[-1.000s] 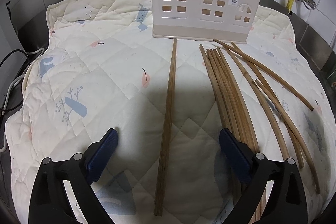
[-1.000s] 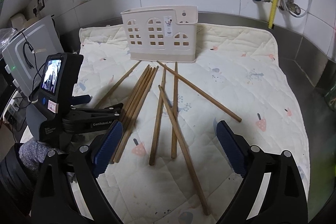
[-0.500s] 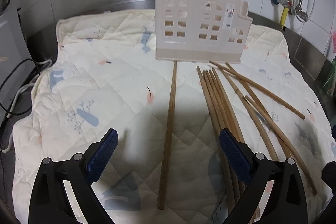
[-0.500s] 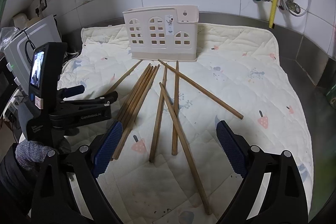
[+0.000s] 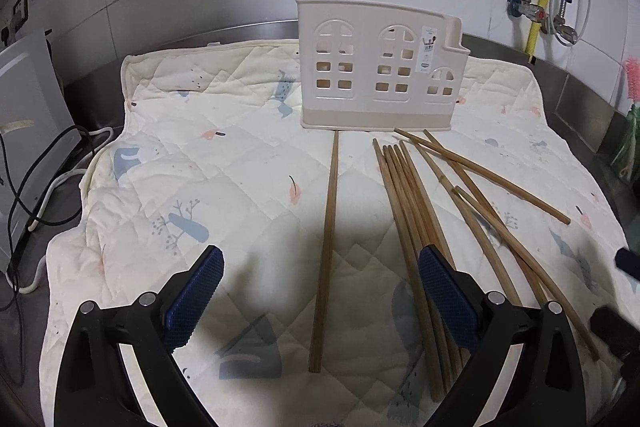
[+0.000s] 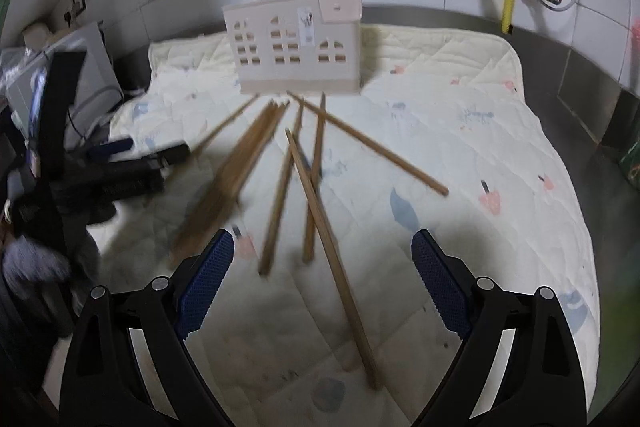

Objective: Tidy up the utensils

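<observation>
Fingers (image 5: 208,279) spread wide; label (image 5: 429,49) unreadable.

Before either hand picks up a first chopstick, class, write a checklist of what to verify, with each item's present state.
1. Left tongs open, holding nothing: ok.
2. Right tongs open, holding nothing: ok.
3. Utensil holder upright on the quilted mat: ok.
4. Single chopstick lies apart from the others, between the left tongs' fingers: ok.
5. Chopstick bundle separated for single picks: not ok.
6. Holder compartments unobstructed inside: cannot tell.
</observation>
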{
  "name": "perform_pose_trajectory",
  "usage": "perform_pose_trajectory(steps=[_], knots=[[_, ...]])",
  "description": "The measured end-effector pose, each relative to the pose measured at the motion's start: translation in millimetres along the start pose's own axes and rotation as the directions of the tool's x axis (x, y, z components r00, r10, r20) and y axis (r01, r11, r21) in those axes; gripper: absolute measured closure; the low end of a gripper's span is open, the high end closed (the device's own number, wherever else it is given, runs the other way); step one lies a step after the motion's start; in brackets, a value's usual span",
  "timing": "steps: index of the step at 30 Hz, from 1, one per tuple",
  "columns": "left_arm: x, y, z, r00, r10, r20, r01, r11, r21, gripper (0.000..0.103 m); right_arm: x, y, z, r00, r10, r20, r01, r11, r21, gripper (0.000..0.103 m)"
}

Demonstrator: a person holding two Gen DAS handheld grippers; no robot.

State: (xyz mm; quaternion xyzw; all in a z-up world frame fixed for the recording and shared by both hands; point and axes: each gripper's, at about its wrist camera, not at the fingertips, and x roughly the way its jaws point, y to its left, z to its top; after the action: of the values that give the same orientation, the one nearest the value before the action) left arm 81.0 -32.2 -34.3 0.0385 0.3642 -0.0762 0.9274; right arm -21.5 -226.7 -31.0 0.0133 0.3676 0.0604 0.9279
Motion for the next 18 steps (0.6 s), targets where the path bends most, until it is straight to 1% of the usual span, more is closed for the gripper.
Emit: perform_pose_trajectory(steps=[4,10,15,18], knots=[[-3.9,-1.4,-1.3,1.0,0.003,-0.005,-0.003,1.0,0.011,0.008,-1.3,-7.2,-14.3,1.0,-0.001,-0.028,0.001,1.0,0.0,0.02],[-7.7,-2.8,-0.8,1.0,0.004,-0.009,-0.004,1.0,0.01,0.008,-4.4,-16.9,-26.0,0.999,-0.001,-0.045,0.002,1.0,0.022,0.028],[-12.0,-4.3,-1.4,1.0,-0.002,-0.006,0.002,1.0,0.013,0.008,-4.5,-17.0,-32.1,0.998,0.009,-0.064,-0.008,1.0,0.013,0.041],[-12.4,-4.0,-1.6,1.0,-0.003,-0.006,0.003,1.0,0.012,0.008,-4.8,-16.3,-34.7,0.998,0.009,-0.069,-0.008,1.0,0.005,0.046]])
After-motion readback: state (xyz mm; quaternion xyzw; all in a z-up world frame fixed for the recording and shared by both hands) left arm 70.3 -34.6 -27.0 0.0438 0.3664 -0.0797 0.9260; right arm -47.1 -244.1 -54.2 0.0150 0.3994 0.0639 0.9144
